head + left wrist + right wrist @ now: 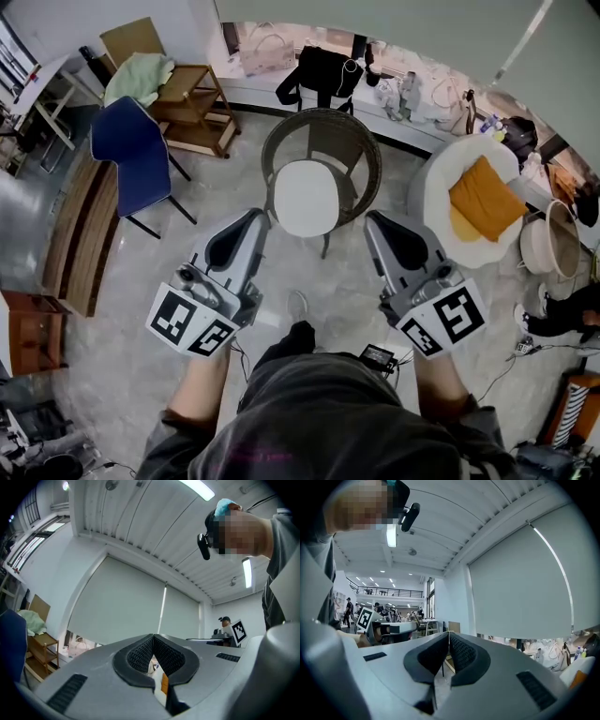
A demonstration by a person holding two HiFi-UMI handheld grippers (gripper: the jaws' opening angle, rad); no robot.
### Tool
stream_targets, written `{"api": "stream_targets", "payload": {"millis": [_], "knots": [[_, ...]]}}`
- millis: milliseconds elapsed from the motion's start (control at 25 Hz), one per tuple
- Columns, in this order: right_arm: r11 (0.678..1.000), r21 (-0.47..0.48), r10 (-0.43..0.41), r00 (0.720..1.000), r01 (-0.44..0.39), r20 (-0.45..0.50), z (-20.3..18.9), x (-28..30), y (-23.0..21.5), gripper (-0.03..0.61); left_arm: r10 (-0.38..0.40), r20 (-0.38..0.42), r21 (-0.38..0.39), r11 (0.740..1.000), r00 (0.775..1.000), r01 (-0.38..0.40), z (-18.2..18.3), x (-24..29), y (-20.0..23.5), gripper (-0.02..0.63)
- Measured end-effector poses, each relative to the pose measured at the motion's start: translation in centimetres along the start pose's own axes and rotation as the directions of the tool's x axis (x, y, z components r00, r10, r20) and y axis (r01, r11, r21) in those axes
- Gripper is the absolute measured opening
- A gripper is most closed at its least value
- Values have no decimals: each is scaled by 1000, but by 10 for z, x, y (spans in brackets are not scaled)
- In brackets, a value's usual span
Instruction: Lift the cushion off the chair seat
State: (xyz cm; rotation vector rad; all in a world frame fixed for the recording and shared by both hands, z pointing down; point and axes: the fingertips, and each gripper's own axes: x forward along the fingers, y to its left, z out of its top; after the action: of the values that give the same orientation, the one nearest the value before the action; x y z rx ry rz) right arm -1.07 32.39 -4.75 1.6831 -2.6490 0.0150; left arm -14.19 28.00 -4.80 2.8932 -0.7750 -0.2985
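A round white cushion (307, 197) lies on the seat of a brown wicker chair (322, 136) at the middle of the head view. My left gripper (258, 218) hovers just left of the seat's near edge, apart from it. Its jaws are shut with nothing between them, tips meeting in the left gripper view (153, 636). To the right of the seat's near edge is my right gripper (373, 221), also apart from the cushion. In the right gripper view (449, 633) its jaws are shut and empty. Neither gripper view shows the cushion.
A blue chair (131, 155) and a wooden shelf cart (192, 103) with a green cloth (139, 75) stand at the left. A white round seat (441, 183) with an orange cushion (485, 199) is at the right, a woven basket (553, 239) beside it. A black bag (323, 75) sits behind the chair.
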Motion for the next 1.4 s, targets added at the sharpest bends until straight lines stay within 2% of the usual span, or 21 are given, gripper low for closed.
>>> {"api": "stream_targets", "payload": {"millis": [760, 1120, 1400], "knots": [[999, 22, -31, 998, 32, -53, -10, 153, -72, 14, -26, -43, -40, 999, 999, 24, -1, 88, 147, 12], [1000, 11, -26, 998, 27, -62, -13, 187, -89, 14, -31, -46, -53, 998, 998, 28, -9, 110, 177, 12], [999, 46, -3, 996, 7, -85, -36, 207, -121, 14, 1, -93, -72, 997, 996, -7, -36, 135, 195, 12]]}}
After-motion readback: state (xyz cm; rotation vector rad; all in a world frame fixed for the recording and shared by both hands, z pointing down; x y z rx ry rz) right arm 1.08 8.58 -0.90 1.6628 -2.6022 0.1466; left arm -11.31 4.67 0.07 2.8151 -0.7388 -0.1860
